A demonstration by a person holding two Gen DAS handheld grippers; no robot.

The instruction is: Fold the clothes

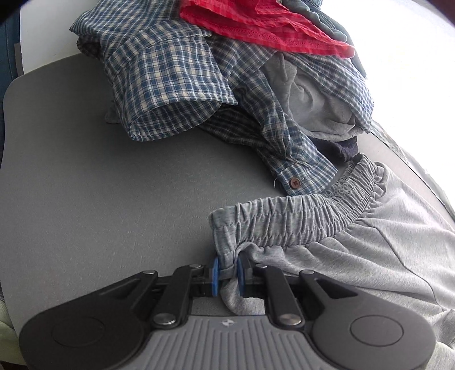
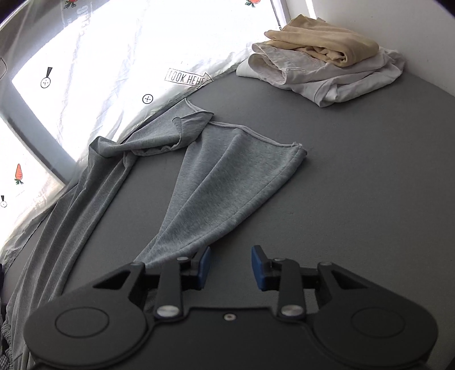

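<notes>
Grey sweatpants [image 1: 355, 242] lie spread on the grey bench [image 1: 99, 185], waist end at the left claw's side, legs running off toward the right claw's side. So long axis runs waistband to cuffs, roughly across the bench in front of the person.

Left first: left claw [image 1: 229, 273] is clamped on the waistband [image 1: 284, 219] corner, blue pads pinching a bunched bit of the elastic edge w/ fabric hanging between them. Behind it sits the unfolded heap: blue plaid shirt [image 1: 170, 74], red garment [image 1: 256, 25] on top, more grey cloth tucked in. Plaid cuff w/ a brown button lies just beside the waistband, maybe touching.

Moving right: right claw [image 2: 231, 267] has jaws apart, nothing between them, bare bench under the gap. Its left pad sits just beside the nearer pant leg [image 2: 227, 182], not gripping. Legs fan away from the camera, cuffs pointing to the far side; the further leg [image 2: 119, 170] is twisted, its cuff flipped over near the patterned white sheet [image 2: 113, 57]. Far right corner: folded stack [image 2: 321, 65], tan piece on top of pale ones, well apart from the pants.

Step, as I read it: laying out/straightening the pants before 1st fold. Next likely needs the right claw to shift left onto the leg fabric, close on it, then pull vs. the left hold to flatten; the twisted leg wants untwisting before legs go together.
</notes>
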